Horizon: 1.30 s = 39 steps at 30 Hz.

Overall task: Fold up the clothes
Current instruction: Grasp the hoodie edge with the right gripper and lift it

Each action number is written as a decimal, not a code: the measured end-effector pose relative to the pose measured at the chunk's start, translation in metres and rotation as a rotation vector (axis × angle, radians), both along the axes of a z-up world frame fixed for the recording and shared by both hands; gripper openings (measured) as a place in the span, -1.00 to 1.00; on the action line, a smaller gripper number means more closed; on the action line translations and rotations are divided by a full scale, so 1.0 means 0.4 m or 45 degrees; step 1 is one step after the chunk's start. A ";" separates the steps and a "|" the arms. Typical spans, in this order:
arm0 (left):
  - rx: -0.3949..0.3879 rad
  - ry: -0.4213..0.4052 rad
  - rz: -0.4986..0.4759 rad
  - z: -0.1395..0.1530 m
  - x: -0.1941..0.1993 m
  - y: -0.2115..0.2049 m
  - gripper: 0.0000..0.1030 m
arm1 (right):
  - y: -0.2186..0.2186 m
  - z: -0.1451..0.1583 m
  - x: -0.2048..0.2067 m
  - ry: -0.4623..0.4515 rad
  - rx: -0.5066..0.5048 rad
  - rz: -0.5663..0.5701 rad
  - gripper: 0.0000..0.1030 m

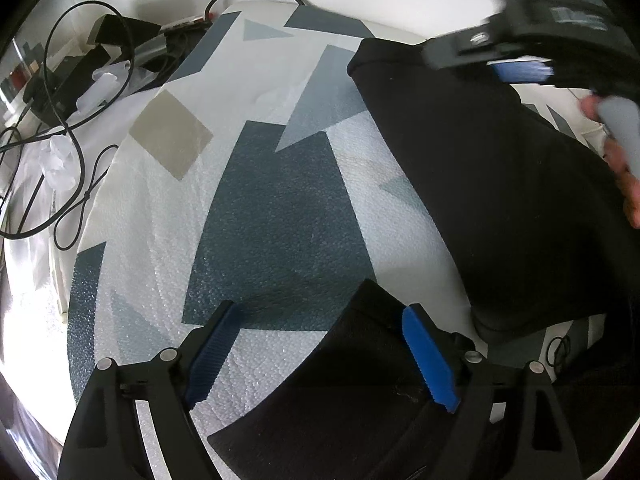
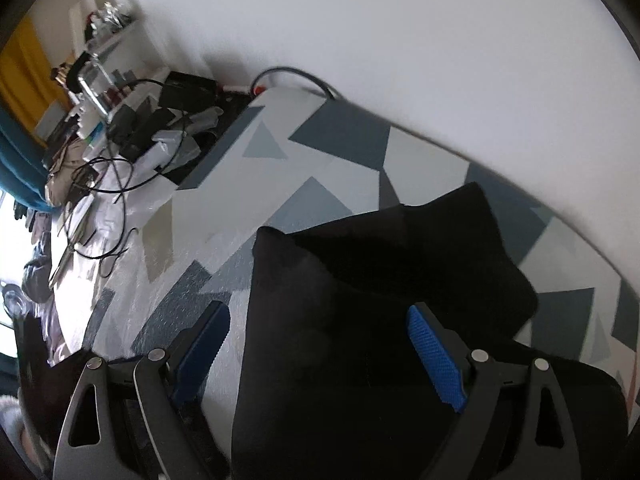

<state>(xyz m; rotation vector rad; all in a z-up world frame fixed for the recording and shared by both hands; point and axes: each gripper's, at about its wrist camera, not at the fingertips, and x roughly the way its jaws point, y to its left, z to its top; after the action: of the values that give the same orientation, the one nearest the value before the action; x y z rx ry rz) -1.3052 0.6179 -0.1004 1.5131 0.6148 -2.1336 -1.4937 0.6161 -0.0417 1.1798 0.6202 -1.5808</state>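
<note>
A black garment (image 1: 500, 184) lies on a table covered by a cloth with grey, blue and white geometric shapes (image 1: 276, 208). In the left wrist view my left gripper (image 1: 324, 344) is open just above the table, with a black flap of the garment (image 1: 360, 392) between and under its blue pads. My right gripper (image 1: 520, 68) shows blurred at the top right, held by a hand, over the garment's far edge. In the right wrist view the right gripper (image 2: 320, 344) is open above the black garment (image 2: 384, 280), which looks folded over itself.
Black cables (image 1: 68, 128), dark boxes (image 1: 80, 68) and plastic wrap clutter the table's left end. The same clutter (image 2: 160, 128) and a shelf appear at the left of the right wrist view. A white wall (image 2: 400, 40) runs behind the table.
</note>
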 end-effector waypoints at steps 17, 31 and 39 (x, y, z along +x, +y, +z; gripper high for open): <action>0.029 -0.023 -0.014 0.006 -0.009 0.021 0.67 | 0.199 0.089 -0.036 -0.110 -0.152 -0.144 -0.79; 0.208 0.193 -0.212 0.149 -0.266 0.102 0.66 | 0.717 -0.003 -0.241 -0.276 -0.301 -0.821 -0.80; 0.251 0.164 -0.345 0.130 -0.347 0.179 0.66 | 0.764 -0.054 -0.241 -0.278 -0.309 -0.883 -0.80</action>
<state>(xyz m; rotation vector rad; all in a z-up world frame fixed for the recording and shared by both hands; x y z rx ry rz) -1.4438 0.6894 -0.0482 1.6522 0.7178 -2.4522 -1.5901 0.9219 -0.0634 1.4367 -0.1537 -1.9825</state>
